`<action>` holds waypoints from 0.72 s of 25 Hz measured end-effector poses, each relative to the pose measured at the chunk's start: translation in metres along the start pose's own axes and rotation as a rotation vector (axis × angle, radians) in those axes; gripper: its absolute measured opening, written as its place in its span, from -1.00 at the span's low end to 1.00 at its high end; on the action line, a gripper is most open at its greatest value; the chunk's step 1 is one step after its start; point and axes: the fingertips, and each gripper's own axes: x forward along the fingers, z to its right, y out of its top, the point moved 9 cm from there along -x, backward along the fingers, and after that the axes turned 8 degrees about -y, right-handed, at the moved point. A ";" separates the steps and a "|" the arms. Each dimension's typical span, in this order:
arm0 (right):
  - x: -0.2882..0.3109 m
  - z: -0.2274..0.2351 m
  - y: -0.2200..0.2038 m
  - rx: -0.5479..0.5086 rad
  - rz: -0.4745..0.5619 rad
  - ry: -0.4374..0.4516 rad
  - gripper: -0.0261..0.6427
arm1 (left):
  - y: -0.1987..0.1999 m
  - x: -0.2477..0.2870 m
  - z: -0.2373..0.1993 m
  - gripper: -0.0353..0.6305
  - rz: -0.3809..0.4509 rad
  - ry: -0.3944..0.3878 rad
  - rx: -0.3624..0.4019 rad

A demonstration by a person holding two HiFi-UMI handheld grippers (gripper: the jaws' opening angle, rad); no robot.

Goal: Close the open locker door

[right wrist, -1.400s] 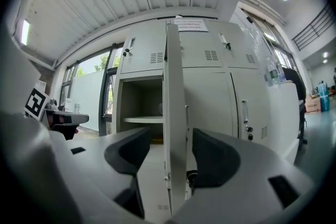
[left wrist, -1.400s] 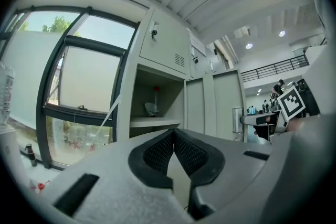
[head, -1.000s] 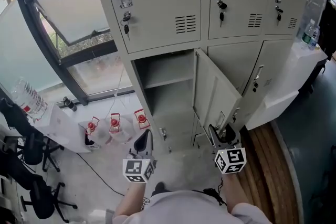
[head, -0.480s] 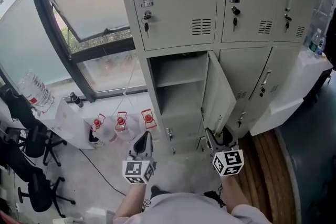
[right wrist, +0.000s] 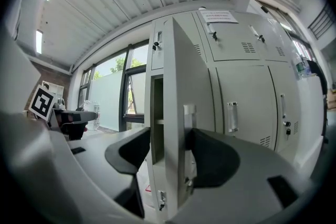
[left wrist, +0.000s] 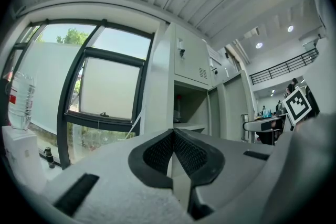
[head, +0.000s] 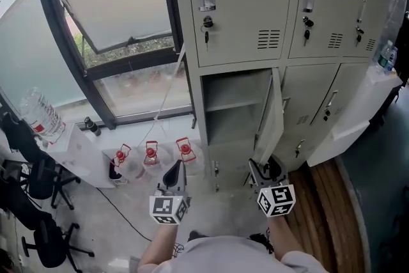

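The open locker door (head: 271, 117) hangs out from the lower left compartment (head: 233, 113), which has one shelf inside. In the right gripper view the door (right wrist: 176, 113) stands edge-on, straight ahead. My right gripper (head: 263, 171) is open just below the door's lower outer corner. The door edge shows in the gap of the right gripper (right wrist: 169, 139); I cannot tell whether it touches. My left gripper (head: 174, 171) is shut on nothing, low and left of the compartment. In its own view the left gripper (left wrist: 173, 138) points at the locker's left side.
Three red-capped water jugs (head: 150, 155) stand on the floor left of the lockers. A dark window frame (head: 128, 64) runs behind them. A white table with a bottle (head: 39, 119) and office chairs (head: 38, 201) are at the left. A white counter (head: 358, 115) stands at the right.
The lockers have slid to the right in the head view. The open door now looks narrower and more edge-on. Both grippers keep their places in the picture.
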 end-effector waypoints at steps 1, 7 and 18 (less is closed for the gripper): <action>0.003 -0.007 0.000 0.001 -0.001 -0.004 -0.25 | 0.001 -0.001 -0.008 -0.87 0.002 -0.005 0.000; 0.026 -0.047 0.000 -0.017 -0.010 -0.027 -0.26 | 0.002 -0.014 -0.058 -0.87 0.014 -0.018 -0.009; 0.070 -0.091 0.004 -0.084 -0.032 -0.037 -0.25 | -0.002 -0.046 -0.124 -0.87 0.014 0.012 -0.018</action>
